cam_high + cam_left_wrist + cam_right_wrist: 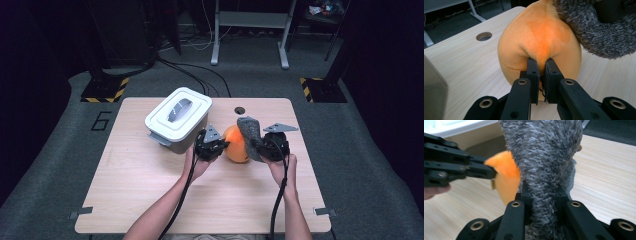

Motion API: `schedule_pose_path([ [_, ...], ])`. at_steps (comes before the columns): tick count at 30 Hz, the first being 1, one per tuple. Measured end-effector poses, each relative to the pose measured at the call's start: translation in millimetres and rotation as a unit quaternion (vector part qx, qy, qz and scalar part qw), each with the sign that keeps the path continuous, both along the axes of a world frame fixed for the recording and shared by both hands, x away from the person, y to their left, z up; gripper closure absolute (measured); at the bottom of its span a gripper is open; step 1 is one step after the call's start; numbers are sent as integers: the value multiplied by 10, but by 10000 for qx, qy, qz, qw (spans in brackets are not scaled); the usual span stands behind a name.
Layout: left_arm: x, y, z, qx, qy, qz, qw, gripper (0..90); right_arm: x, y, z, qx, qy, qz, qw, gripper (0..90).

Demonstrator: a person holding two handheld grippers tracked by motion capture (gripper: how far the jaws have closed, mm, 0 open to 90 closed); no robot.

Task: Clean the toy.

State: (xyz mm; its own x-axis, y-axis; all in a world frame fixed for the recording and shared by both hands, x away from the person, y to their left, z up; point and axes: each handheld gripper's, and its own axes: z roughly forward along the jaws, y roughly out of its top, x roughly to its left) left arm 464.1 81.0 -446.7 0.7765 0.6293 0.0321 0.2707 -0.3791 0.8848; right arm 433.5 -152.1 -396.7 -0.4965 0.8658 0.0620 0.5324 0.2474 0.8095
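A light wooden table with rounded corners stands in the middle of a dim room, a small round cable hole cut near its far edge. Small grey metal brackets stick out at its near corners. Under it lies grey carpet, with a dark number six marked to the left. Black cables run across the floor toward the back. There, a pale grey metal desk frame rests on two long feet. Two black floor plates edged in yellow-and-black hazard stripes sit at left and right, holding dark posts. The light falls mostly on the tabletop; the room's edges sink into blackness.
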Motion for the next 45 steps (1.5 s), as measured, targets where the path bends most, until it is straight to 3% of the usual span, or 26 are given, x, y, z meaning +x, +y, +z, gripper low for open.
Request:
schedule_pose_path([
  [4,-5,-74,-21,18,33,-175,9998,843,-14,54,46,74,-6,133,9999,765],
  [12,7,-115,-57,18,42,-226,9997,843,48,162,-6,-104,61,162,9998,765],
  [14,-3,-126,-65,-27,97,-276,9996,844,85,164,-35,-260,10,13,9997,766],
  [22,-13,-119,-74,9,37,-311,9995,843,208,76,-93,-355,19,-339,9988,770],
  [31,-8,-60,-65,38,34,-286,9996,843,382,-108,-275,-522,327,-871,9943,769],
  [36,-20,-78,-61,42,-18,-280,9996,842,288,-167,-172,-346,115,-790,9962,768],
  [40,-28,-95,-52,98,-60,-314,9994,842,120,-75,29,-173,-140,-375,9990,767],
  [42,-37,-112,-57,90,-79,-319,9994,842,75,1,90,-150,-196,-140,9996,767],
  [45,-43,-124,-56,116,-111,-333,9993,842,86,139,93,-353,-146,79,9992,767],
])
